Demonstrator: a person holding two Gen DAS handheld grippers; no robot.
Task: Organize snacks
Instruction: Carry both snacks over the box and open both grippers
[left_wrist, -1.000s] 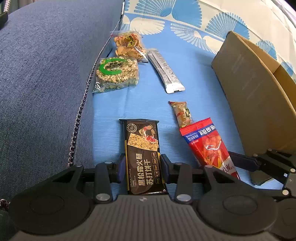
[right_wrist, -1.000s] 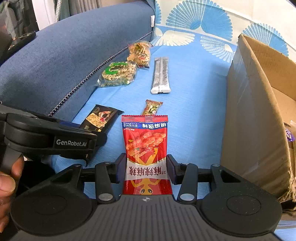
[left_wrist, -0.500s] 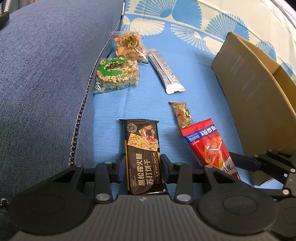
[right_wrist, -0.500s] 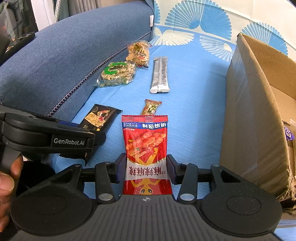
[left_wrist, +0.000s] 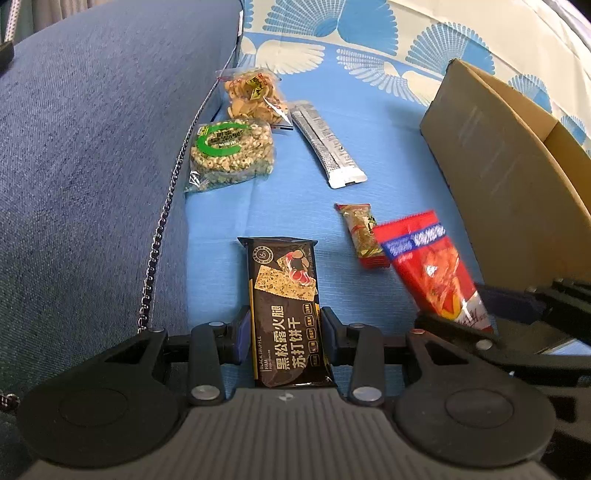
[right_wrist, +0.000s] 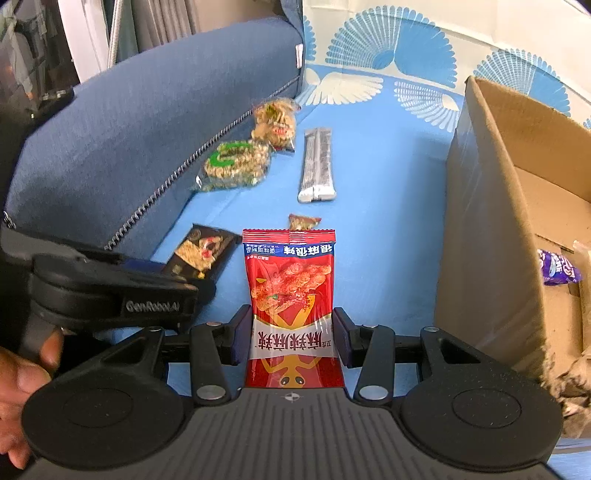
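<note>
The left tongs (left_wrist: 286, 334) are clamped on the lower half of a black cracker pack (left_wrist: 286, 317), whose upper end reaches forward over the blue sheet (left_wrist: 369, 118) that covers the surface. The right tongs (right_wrist: 291, 338) are clamped on a red snack bag (right_wrist: 291, 295), one pad on each long edge, the bag standing up between them with its crimped top farthest from the camera. In the left wrist view the red bag shows blurred to the right of the left tongs, next to the dark frame of the right tongs. Just ahead of the red bag, and ahead and to the right of the left tongs, lies a small brown-and-red wrapped snack (left_wrist: 360, 232) flat on the sheet. Farther ahead lies a long silver sachet (left_wrist: 327, 147). To its left are a clear bag with a green ring label (left_wrist: 231, 151) and, beyond it and touching it, a clear bag of golden pieces (left_wrist: 255, 96), both close to the zipped edge of a dark blue cushion (left_wrist: 92, 147) that runs along the left side. To the right of both tongs stands an open cardboard box (right_wrist: 487, 221); inside it a purple wrapper (right_wrist: 557, 271) is partly visible. A person's hand (right_wrist: 22, 373) grips the handle of the left tongs at the left edge of the right wrist view.
</note>
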